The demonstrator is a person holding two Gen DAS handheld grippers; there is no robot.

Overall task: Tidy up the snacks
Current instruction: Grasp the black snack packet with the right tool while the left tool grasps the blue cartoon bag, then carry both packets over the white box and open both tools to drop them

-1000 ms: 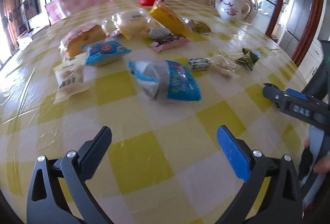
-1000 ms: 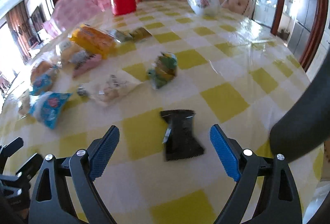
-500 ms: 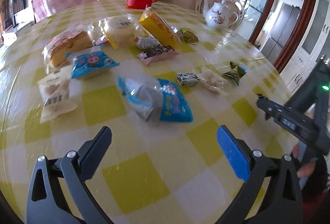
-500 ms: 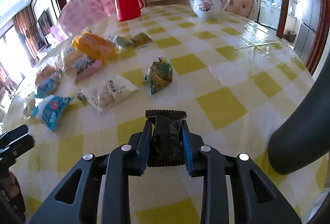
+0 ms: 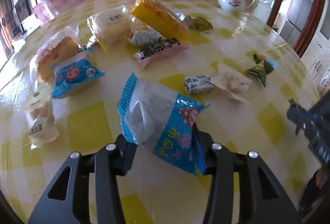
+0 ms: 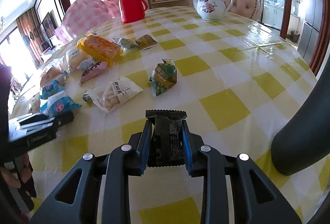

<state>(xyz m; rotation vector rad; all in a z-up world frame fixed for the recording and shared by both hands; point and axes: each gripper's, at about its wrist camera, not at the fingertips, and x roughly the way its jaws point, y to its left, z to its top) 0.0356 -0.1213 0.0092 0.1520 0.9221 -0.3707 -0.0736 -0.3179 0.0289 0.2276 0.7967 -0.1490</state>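
Table [image 6: 226, 104], checked cloth: snacks scattered upper left, awaiting sorting.
Blue packet [image 5: 163, 120], lower centre: left gripper [image 5: 165, 147], jaws just closing, clasps it for lifting.
Black packet [image 6: 168, 137], lower centre: right gripper [image 6: 167, 141] clenched around it.

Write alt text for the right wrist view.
The right gripper is shut on a black snack packet above a yellow-checked table. Beyond lie more wrapped snacks, a red flask and a white teapot.
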